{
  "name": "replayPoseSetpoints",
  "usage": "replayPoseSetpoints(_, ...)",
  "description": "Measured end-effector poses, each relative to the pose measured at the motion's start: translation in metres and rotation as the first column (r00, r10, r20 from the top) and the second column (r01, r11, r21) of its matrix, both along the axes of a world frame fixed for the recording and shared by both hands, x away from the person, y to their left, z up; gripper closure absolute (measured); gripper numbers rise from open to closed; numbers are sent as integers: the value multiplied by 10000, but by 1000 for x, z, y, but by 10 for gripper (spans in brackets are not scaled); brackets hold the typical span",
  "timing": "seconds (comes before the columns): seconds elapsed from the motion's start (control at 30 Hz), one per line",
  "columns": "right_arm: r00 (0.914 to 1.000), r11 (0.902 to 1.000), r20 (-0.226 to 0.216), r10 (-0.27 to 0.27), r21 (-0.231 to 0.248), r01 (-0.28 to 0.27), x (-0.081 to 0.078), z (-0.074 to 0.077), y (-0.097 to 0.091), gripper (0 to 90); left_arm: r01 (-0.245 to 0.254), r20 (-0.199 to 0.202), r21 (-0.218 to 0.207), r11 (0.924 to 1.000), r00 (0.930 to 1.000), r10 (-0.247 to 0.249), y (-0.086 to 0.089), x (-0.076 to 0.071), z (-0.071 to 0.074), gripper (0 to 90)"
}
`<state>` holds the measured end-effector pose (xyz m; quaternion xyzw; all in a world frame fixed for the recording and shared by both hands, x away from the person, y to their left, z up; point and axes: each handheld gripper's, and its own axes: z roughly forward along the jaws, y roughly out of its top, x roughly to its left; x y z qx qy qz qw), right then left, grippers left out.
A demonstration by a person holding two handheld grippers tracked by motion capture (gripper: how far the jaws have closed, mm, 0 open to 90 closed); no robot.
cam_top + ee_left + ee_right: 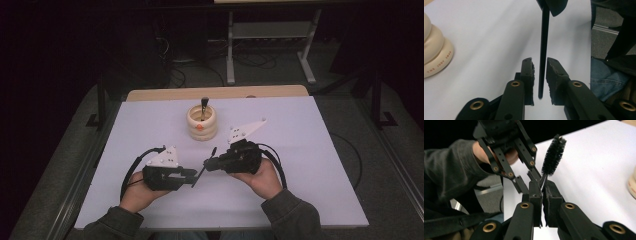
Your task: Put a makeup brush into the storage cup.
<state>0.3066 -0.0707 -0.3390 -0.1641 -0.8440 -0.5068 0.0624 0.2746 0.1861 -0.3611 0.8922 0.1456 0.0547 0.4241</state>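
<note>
Midway through a hand-over near the table's front centre, the right gripper (542, 188) clamps the black brush (553, 155) just below its bristles while the left gripper (539, 66) stands slightly apart around the handle, so next it should close firmly

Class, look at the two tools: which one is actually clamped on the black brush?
The right tool, shut on the black brush just below its bristles; the left tool merely stands open around its handle end.
</note>
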Motion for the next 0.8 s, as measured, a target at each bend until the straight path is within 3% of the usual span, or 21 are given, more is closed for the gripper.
replayPoseSetpoints(0.17,9999,9989,-4,-126,-442,126,3,-1,-1,849,-114,199,343,9993,9997,108,3,-1,0,708)
replayPoseSetpoints(0.47,9996,9949,-118,-251,-982,238,12,3,-4,849,-560,61,345,9978,9984,559,10,-3,-5,657)
replayPoseSetpoints(0.8,9992,9892,-169,-368,-1426,340,22,7,-7,848,-860,190,709,9938,9962,848,15,-2,-10,628)
